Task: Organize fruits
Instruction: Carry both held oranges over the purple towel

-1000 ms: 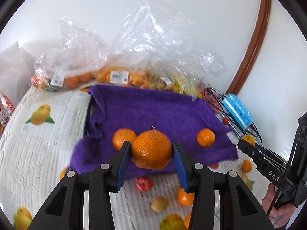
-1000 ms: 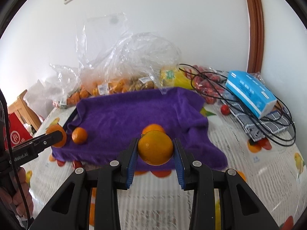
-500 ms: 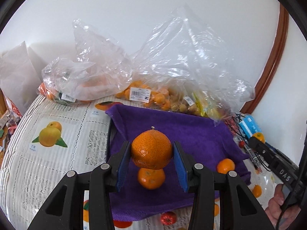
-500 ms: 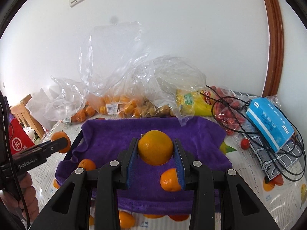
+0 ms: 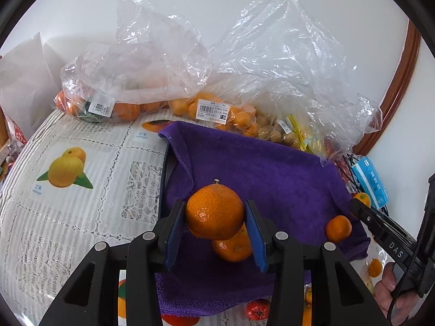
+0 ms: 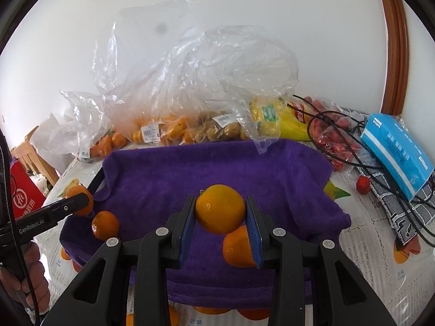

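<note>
- Landmark is the purple terry towel (image 5: pixel 272 179) spread over a dark tray on the tabletop (image 5: pixel 81 217), which has a white lace-pattern cloth with fruit pictures.
- The left gripper (image 5: pixel 216 213) hangs above the towel's left part, its blue-padded fingers (image 5: pixel 174 228) pinching a round, dimpled orange tangerine with a short stem (image 5: pixel 214 212) from both sides.
- Right under that one, a second small orange tangerine (image 5: pixel 233 247) lies on the towel.
- The right gripper (image 6: pixel 220 212) is over the towel's middle, fingers (image 6: pixel 252 228) clamped on a smooth yellow-orange round fruit (image 6: pixel 220 209).
- Another small orange fruit (image 6: pixel 236 247) rests on the towel just below the right finger.
- Behind the towel: crumpled clear plastic bags (image 6: pixel 190 81) of oranges and small tan fruits.
- Off the towel's right edge, a light-blue tissue pack (image 6: pixel 397 146) sits among black cables (image 6: pixel 353 157).
</note>
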{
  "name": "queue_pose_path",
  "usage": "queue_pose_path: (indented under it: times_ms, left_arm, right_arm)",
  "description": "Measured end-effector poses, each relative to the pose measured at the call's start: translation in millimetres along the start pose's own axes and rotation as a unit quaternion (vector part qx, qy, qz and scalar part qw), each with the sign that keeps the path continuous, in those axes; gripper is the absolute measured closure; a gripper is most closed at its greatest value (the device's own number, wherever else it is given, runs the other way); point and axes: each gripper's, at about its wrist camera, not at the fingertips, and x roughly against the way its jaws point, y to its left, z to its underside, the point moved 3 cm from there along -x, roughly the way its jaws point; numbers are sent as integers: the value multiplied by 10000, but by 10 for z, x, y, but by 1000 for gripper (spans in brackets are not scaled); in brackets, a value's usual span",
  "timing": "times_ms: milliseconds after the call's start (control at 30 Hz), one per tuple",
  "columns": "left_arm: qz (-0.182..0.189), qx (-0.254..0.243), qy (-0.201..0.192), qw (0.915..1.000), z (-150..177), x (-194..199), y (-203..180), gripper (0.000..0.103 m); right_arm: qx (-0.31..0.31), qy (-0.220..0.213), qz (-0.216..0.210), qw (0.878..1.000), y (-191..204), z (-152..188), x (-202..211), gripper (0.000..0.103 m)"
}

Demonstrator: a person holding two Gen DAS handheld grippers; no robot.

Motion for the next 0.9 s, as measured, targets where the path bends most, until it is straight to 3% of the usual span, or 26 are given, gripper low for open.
queue_pose_path:
  times_ms: [900]
  left_arm:
    - [-58,1,9,10000,17,-7,-22,61]
  right_arm:
    - [456,320,-355,9978,302,211,-158,67]
